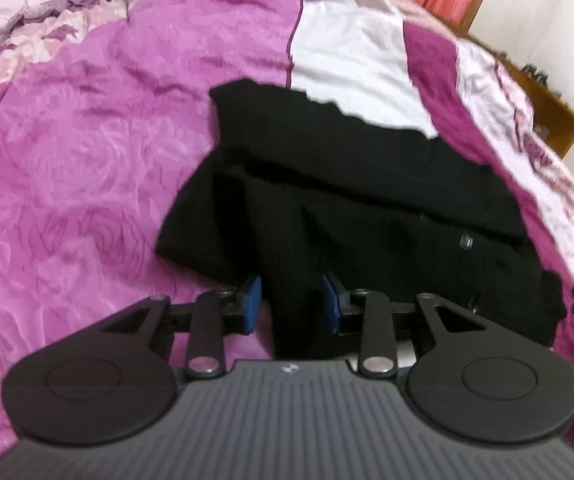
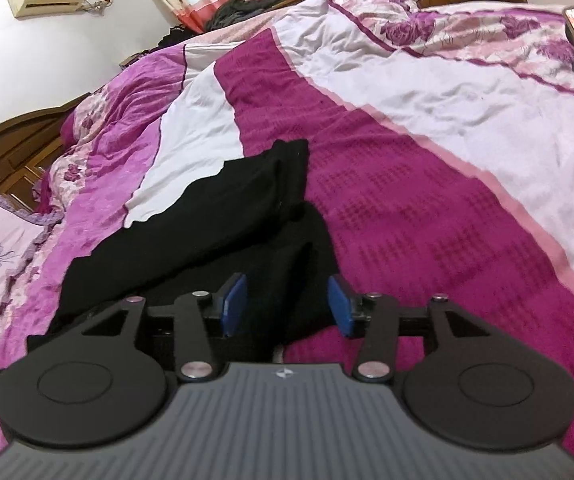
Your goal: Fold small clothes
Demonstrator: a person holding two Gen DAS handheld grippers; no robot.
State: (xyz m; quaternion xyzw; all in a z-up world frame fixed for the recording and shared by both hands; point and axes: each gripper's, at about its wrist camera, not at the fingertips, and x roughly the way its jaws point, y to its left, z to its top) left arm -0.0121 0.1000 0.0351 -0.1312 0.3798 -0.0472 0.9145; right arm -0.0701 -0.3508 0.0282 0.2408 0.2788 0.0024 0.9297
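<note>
bedroom, bed with purple floral bedspread (image 1: pixel 87 168). left gripper (image 1: pixel 292 304) released, fingers spread around near edge of black garment (image 1: pixel 347 184). right gripper (image 2: pixel 287 306) likewise spread, straddling black cloth fold. garment spread mid-bed, partly over white panel (image 1: pixel 351 60).

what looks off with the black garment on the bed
The black garment lies rumpled and askew on the bedspread, with uneven layers bunched near both grippers. Left gripper and right gripper are open, with cloth between the pads. Nothing looks damaged.

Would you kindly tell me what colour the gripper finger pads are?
Blue; the left gripper pads show it, clearest in the right wrist view.
</note>
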